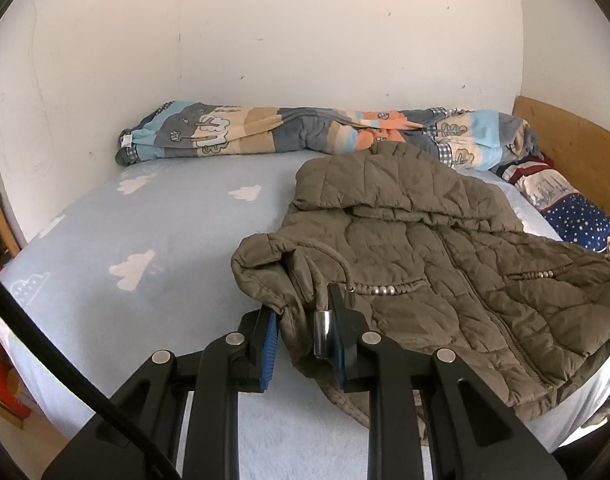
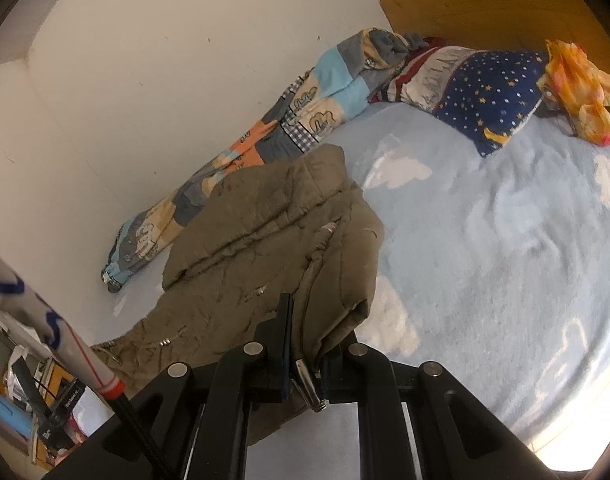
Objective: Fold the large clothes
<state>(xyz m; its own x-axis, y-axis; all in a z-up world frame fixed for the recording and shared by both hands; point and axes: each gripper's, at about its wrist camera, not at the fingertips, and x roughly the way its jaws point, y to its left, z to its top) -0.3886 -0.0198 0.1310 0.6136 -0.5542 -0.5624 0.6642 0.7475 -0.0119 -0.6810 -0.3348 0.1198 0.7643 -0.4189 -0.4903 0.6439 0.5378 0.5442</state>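
A quilted brown jacket [image 1: 445,280] is shown on a bed [image 1: 153,220], its collar lying toward the far wall and its hem toward the near edge, so that the long axis runs away from both cameras. The left gripper [image 1: 301,344] is closed on fabric at the near left corner, beside a sleeve cuff; a metal toggle hangs between the jaws. The right gripper [image 2: 305,364] is clamped on the near right corner, where the fabric is pinched almost flat. Both held corners are raised off the sheet, while the collar end rests on it, just short of a rolled quilt [image 1: 305,132]. Open sheet lies to the left of the jacket; a pillow [image 2: 485,92] bounds the right. A fold carried forward, hem onto collar, is judged unobstructed.
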